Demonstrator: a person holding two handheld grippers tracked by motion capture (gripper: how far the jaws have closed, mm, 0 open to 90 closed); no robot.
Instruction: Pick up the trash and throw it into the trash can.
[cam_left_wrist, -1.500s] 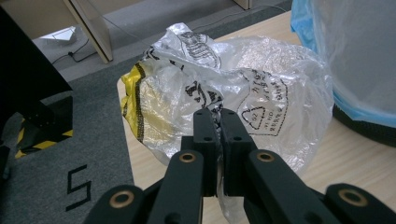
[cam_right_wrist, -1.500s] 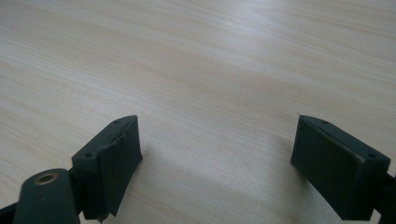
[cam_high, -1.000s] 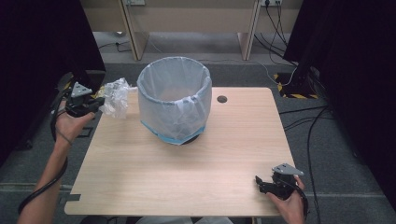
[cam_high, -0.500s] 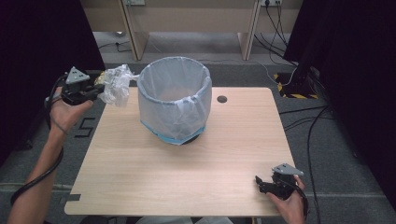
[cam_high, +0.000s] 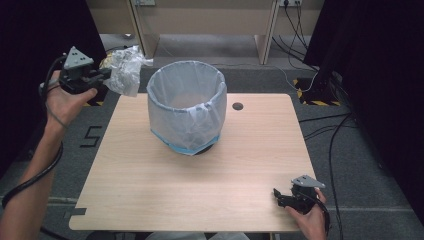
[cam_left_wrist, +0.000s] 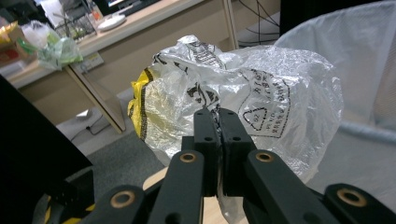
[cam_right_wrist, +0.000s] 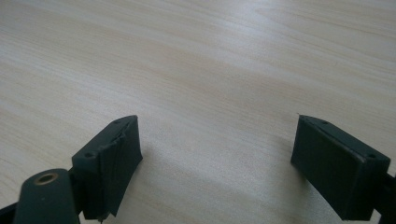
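My left gripper (cam_high: 102, 76), at the upper left of the frame, pinches one crumpled plastic bag (cam_left_wrist: 233, 100) with its jaws pressed together, held in the air just left of the one lined bin (cam_high: 186, 105). The film is slippery and light, so I judge it could slide free or catch the rim and drop outside. My right gripper (cam_right_wrist: 219, 172) rests spread and empty at the lower right, on the table (cam_high: 150, 190).

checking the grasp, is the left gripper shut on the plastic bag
Shut: the left gripper has its jaws together, pinching the crumpled plastic bag.
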